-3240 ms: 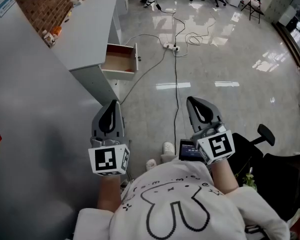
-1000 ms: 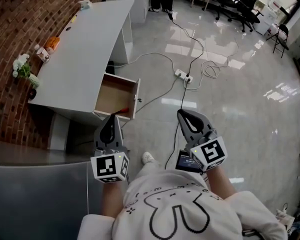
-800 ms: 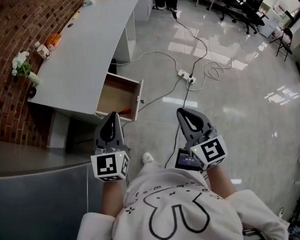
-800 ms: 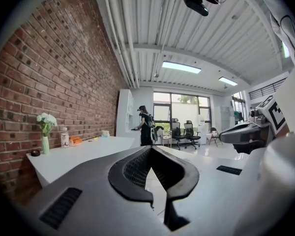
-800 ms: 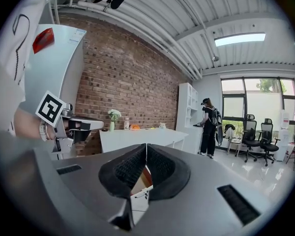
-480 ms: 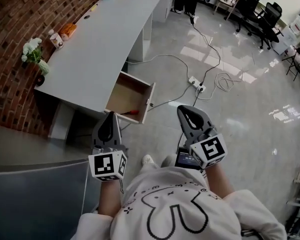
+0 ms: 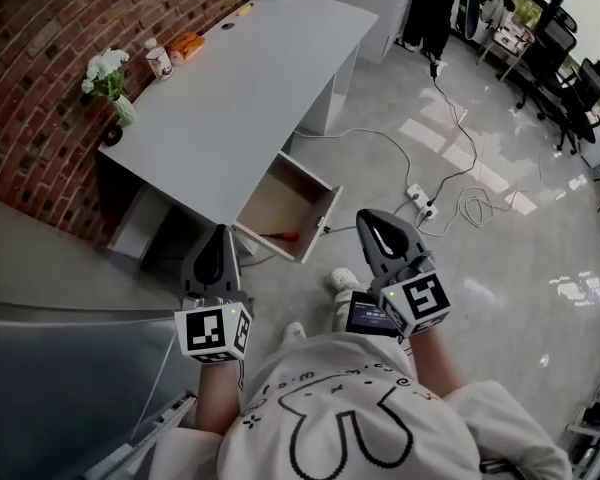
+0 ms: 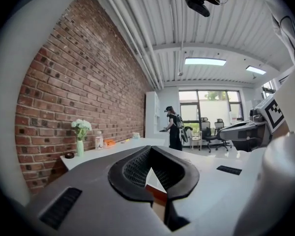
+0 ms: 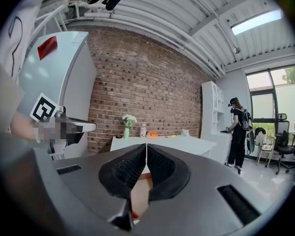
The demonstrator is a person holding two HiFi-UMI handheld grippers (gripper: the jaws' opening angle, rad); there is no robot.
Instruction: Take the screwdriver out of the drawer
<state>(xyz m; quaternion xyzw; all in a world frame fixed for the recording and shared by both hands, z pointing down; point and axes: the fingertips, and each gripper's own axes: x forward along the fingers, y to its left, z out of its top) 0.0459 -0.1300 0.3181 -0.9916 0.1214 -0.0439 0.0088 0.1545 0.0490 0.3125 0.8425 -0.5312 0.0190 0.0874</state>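
1. A pale grey bench [image 7: 230,98] stands against a red brick wall [image 7: 40,58]. Its wood-lined drawer [image 7: 278,193] is open toward the person.
2. The red-handled screwdriver [image 7: 281,236] lies on the drawer's floor, close behind the white front panel and roughly along it.
3. The left tongs [image 7: 218,233], grey with black ribbed pads and a square-marker cube at the rear, hang in the air just short of the drawer's near corner, not touching it. In the left gripper view the pads [image 8: 135,168] meet at the tip, closed on nothing.
4. The right tongs [image 7: 367,218], of the same build, hang over the floor just to the right of the drawer front. In the right gripper view the pads [image 9: 128,168] are pressed together and hold nothing.
5. At the wall side of the bench stand white flowers in a green vase [image 7: 108,78], a small white jar [image 7: 159,61] and an orange object [image 7: 186,43].
6. A white power strip [image 7: 420,201] with trailing cables lies on the glossy grey floor [image 7: 500,268].
7. A person in dark clothes [image 9: 237,127] stands beyond the bench's far end.
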